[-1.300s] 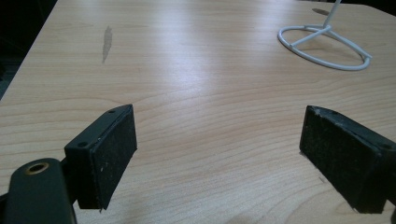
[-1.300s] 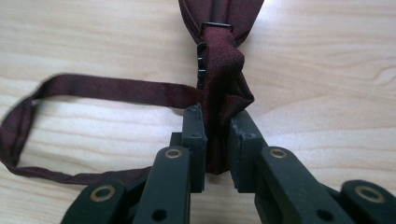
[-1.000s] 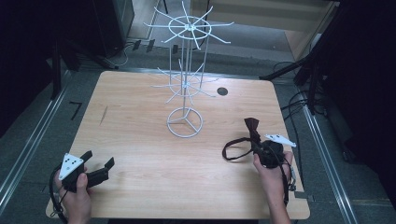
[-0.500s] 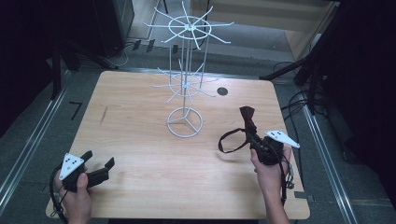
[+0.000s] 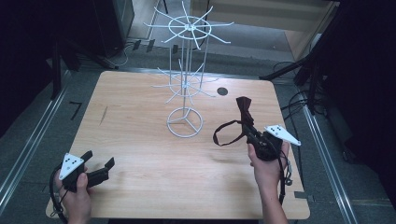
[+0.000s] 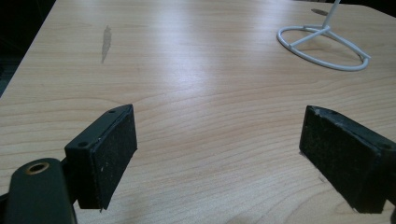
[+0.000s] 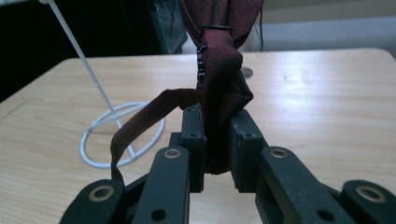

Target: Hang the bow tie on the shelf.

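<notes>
A dark maroon bow tie with a looping strap is pinched in my right gripper, held above the table right of the white wire rack. In the right gripper view the bow tie stands up between the two jaws, which press on it, and its strap hangs to the left. My left gripper rests at the table's near left corner, jaws wide apart; in the left gripper view its pads have only bare wood between them.
The white wire display rack stands mid-table on a ring base, with spoked arms at two levels. A round cable hole lies behind the right hand. The wooden table is bare between the hands. Cables trail on the floor at right.
My right gripper has lifted the bow tie up and slightly toward the rack; the strap now hangs in a loop clear of the table. The left gripper has stayed put.
</notes>
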